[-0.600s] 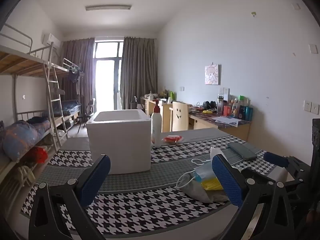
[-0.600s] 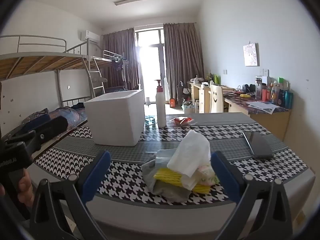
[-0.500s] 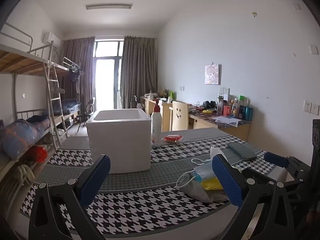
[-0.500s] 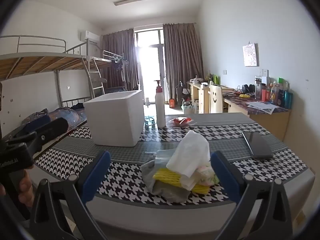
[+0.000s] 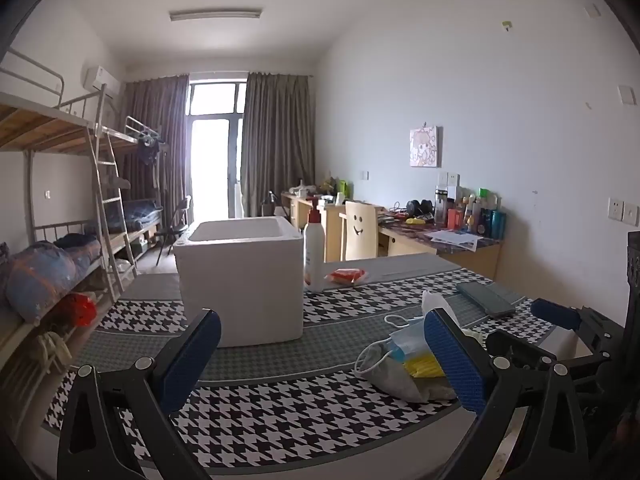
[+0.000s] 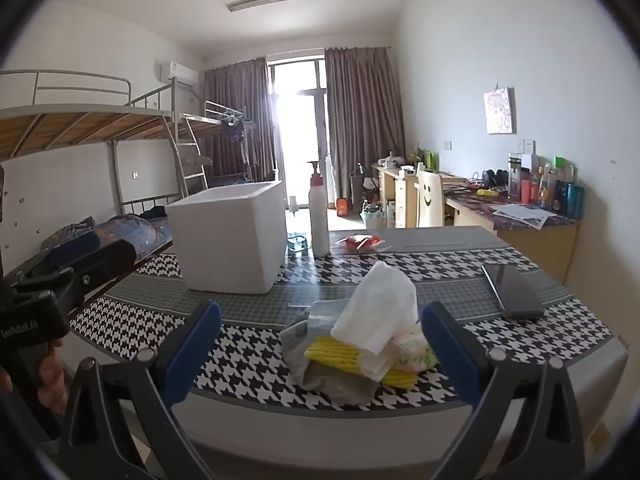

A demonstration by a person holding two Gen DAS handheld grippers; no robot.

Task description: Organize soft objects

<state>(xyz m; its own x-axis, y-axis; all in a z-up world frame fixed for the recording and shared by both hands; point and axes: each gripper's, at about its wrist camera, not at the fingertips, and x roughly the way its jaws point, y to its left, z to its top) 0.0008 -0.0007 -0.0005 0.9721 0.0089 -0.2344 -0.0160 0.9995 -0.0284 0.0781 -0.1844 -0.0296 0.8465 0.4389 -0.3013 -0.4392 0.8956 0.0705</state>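
A pile of soft things (image 6: 360, 344) lies near the table's front edge: a white tissue (image 6: 378, 304), a yellow cloth (image 6: 340, 354), a grey cloth (image 6: 332, 380) and a blue face mask (image 5: 408, 344). The pile shows in the left wrist view (image 5: 404, 368) at the right. A white foam box (image 5: 240, 280), open on top, stands further back; it also shows in the right wrist view (image 6: 232, 236). My right gripper (image 6: 320, 354) is open, just short of the pile. My left gripper (image 5: 320, 360) is open and empty, in front of the box.
A white pump bottle (image 6: 319, 216) and a red packet (image 6: 359, 241) stand behind the box. A dark phone (image 6: 510, 290) lies at the right. The table (image 5: 304, 432) has a houndstooth cover. A bunk bed (image 5: 60, 220) is left, desks (image 6: 500, 216) right.
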